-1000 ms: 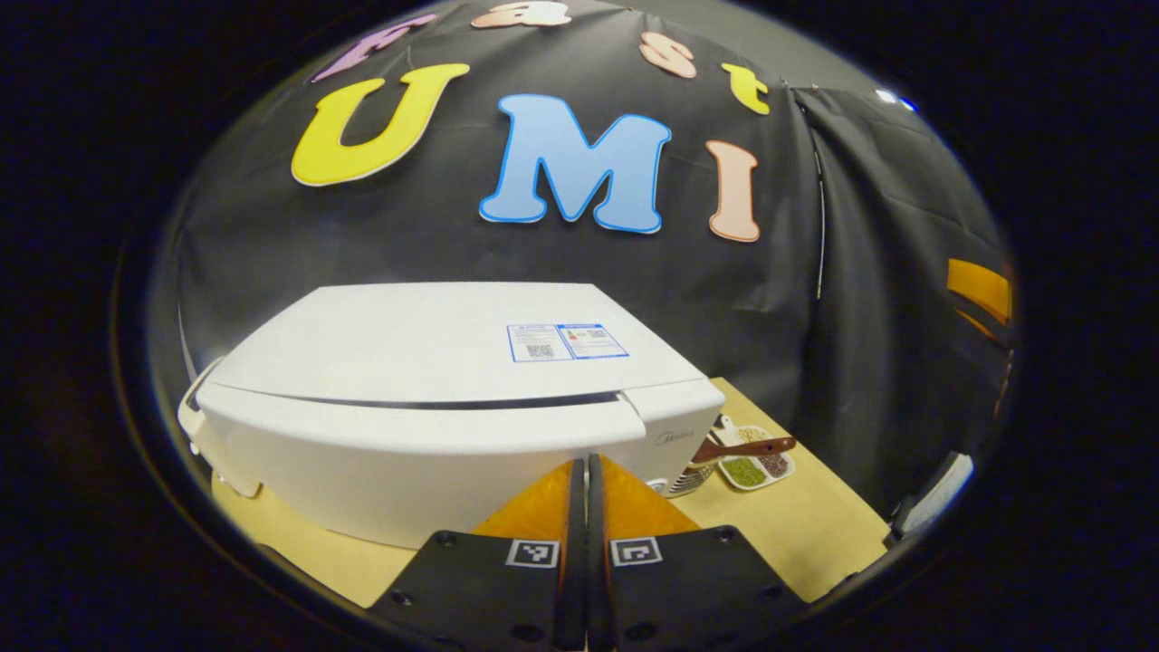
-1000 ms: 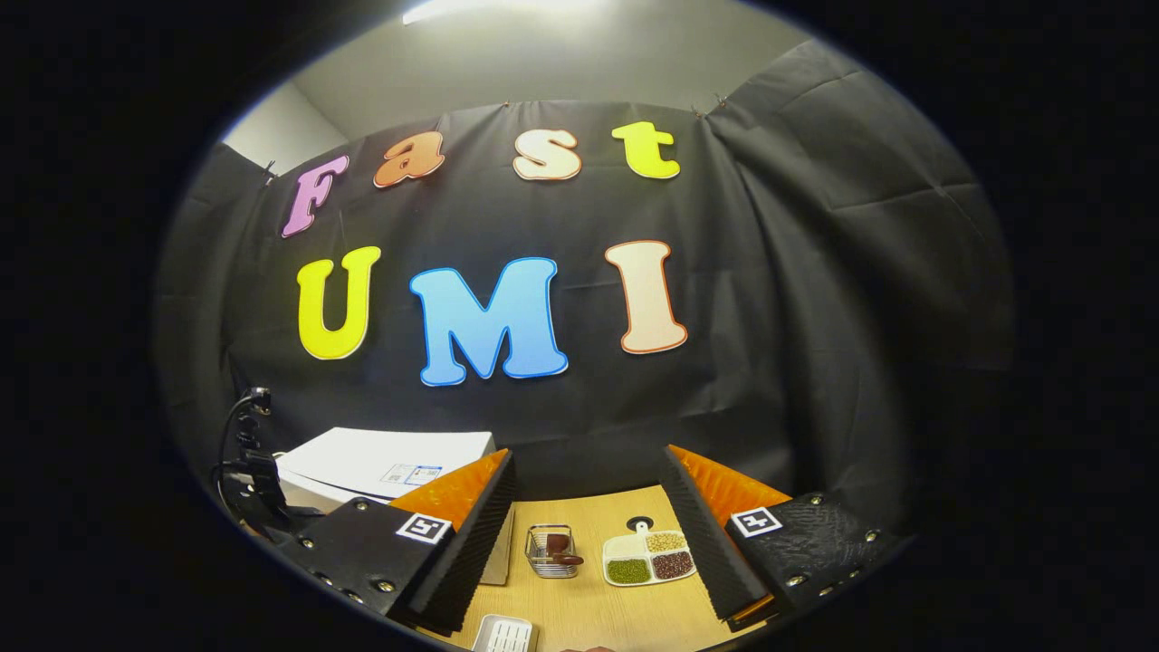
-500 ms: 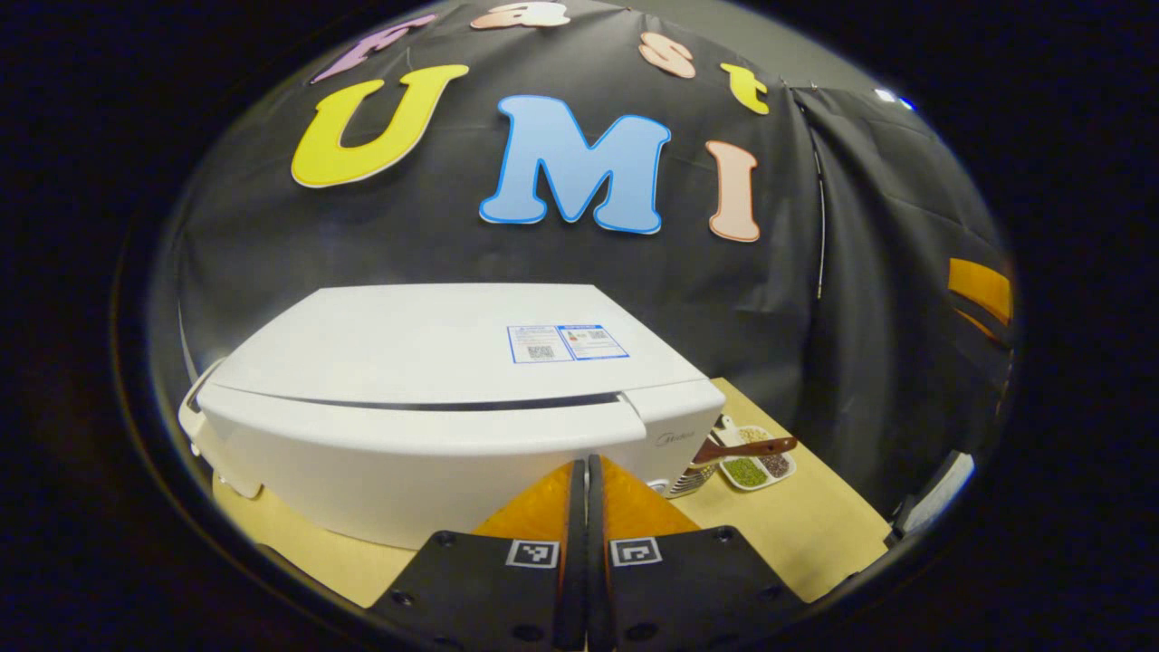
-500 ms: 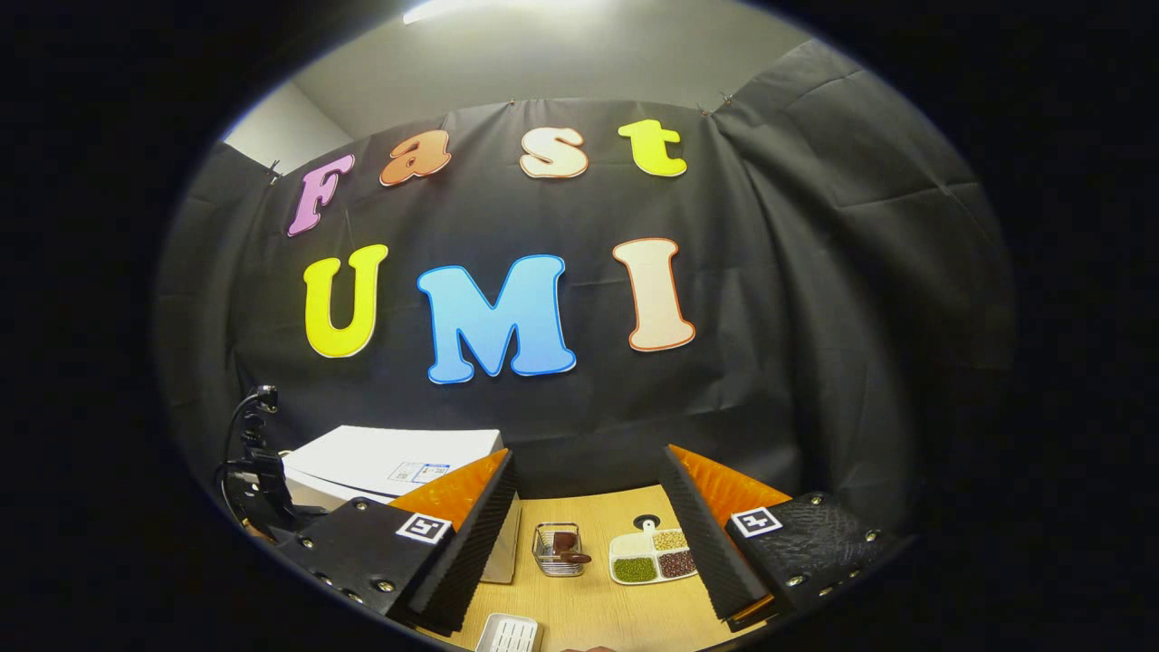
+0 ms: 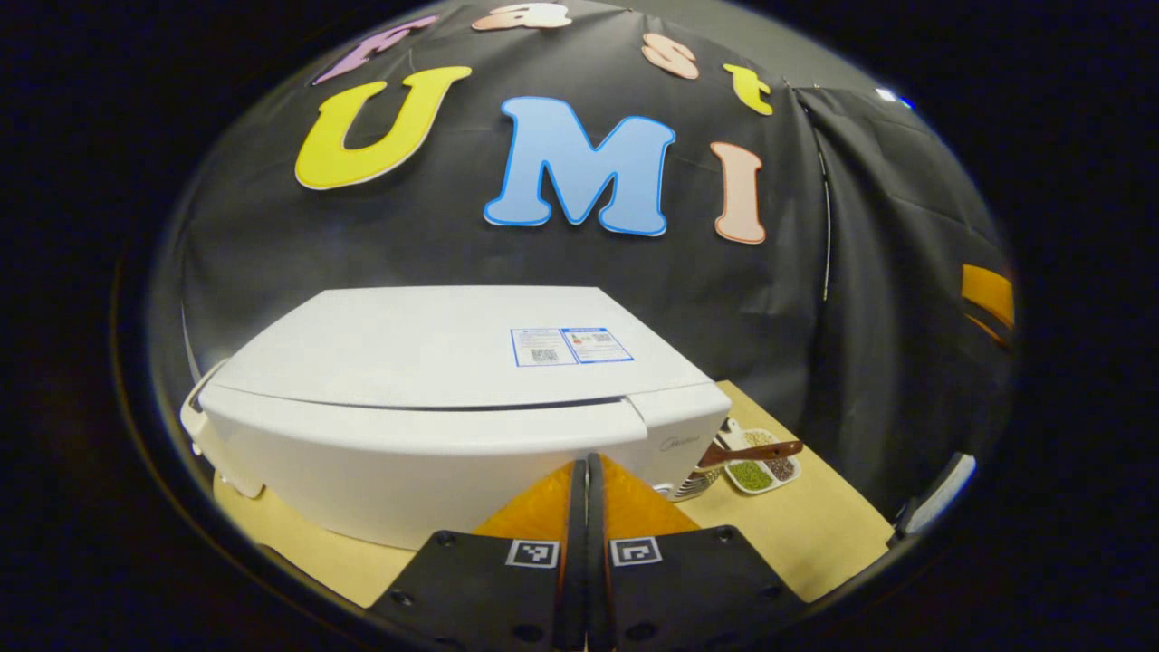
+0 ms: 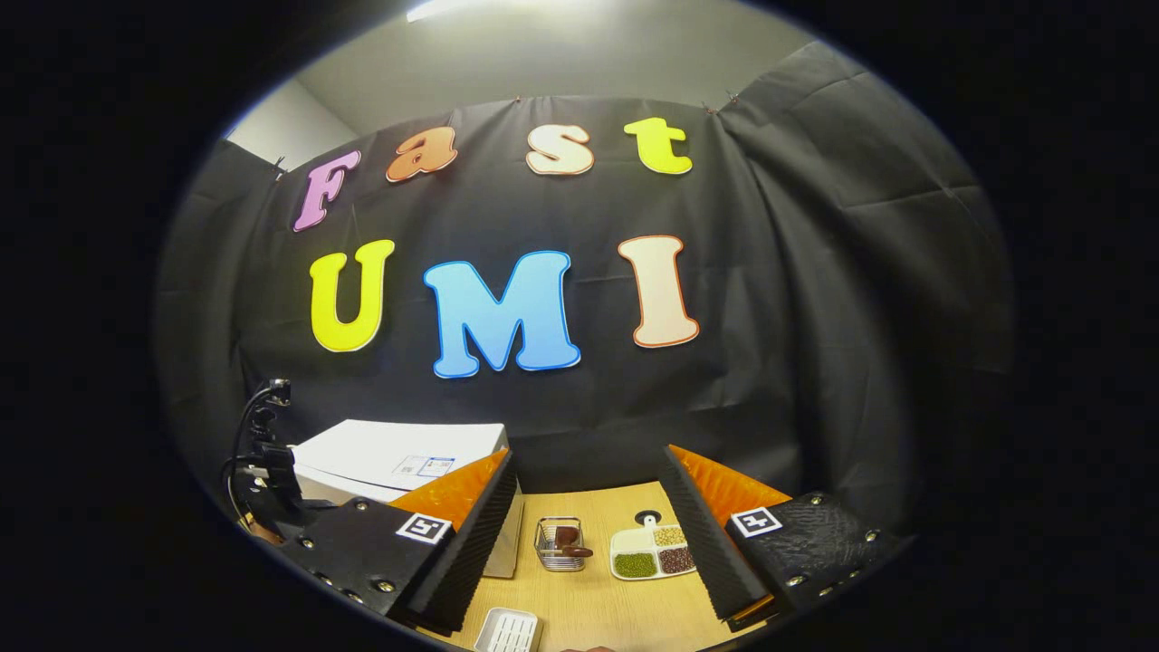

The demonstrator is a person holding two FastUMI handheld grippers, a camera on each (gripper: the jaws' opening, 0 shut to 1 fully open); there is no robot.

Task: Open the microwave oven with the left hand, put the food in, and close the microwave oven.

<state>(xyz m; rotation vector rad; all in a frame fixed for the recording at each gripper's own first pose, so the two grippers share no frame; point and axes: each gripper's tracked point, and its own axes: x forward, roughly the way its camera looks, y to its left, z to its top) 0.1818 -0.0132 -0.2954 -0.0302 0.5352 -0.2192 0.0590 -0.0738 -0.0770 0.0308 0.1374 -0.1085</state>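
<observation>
A white microwave oven (image 5: pixel 426 398) stands on the wooden table, close in front of me in the left gripper view, door closed. My left gripper (image 5: pixel 587 464) is shut with nothing in it, level with the oven's front right corner. A white divided plate of beans (image 5: pixel 759 469) and a wire basket (image 5: pixel 690 482) with a brown wooden handle across it lie right of the oven. In the right gripper view my right gripper (image 6: pixel 587 455) stands open and empty above the basket (image 6: pixel 559 543) and the plate (image 6: pixel 647 554). The oven (image 6: pixel 398 453) sits at the left.
A small white tray (image 6: pixel 507 630) lies near the table's front edge. A black device with a cable (image 6: pixel 263 453) shows at the far left beside the oven. The black cloth wall hangs close behind the oven and the table (image 5: pixel 797 534).
Both views have drifted slightly; in the right gripper view the oven, basket and plate have slid a little to the right. Neither gripper has changed its state.
</observation>
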